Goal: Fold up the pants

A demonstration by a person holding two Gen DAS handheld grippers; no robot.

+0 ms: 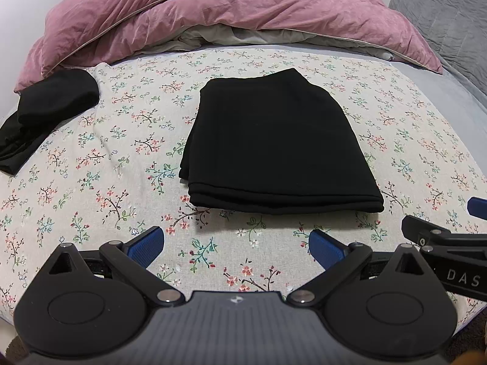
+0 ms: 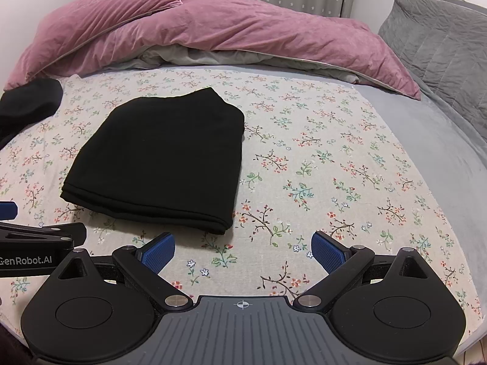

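Observation:
Black pants (image 1: 271, 143) lie folded into a flat stack of layers on the flowered sheet (image 1: 91, 164), with the stacked edges facing me. In the right wrist view the same folded pants (image 2: 164, 158) sit left of centre. My left gripper (image 1: 236, 248) is open above the sheet, just short of the pants' near edge, holding nothing. My right gripper (image 2: 243, 252) is open too, empty, near the pants' near right corner. Each gripper's arm shows at the edge of the other's view.
A second black garment (image 1: 45, 115) lies bunched at the left edge of the bed. A pink duvet (image 1: 213, 15) is heaped along the back. Grey quilted bedding (image 2: 441, 54) rises at the right, over a grey sheet (image 2: 432, 140).

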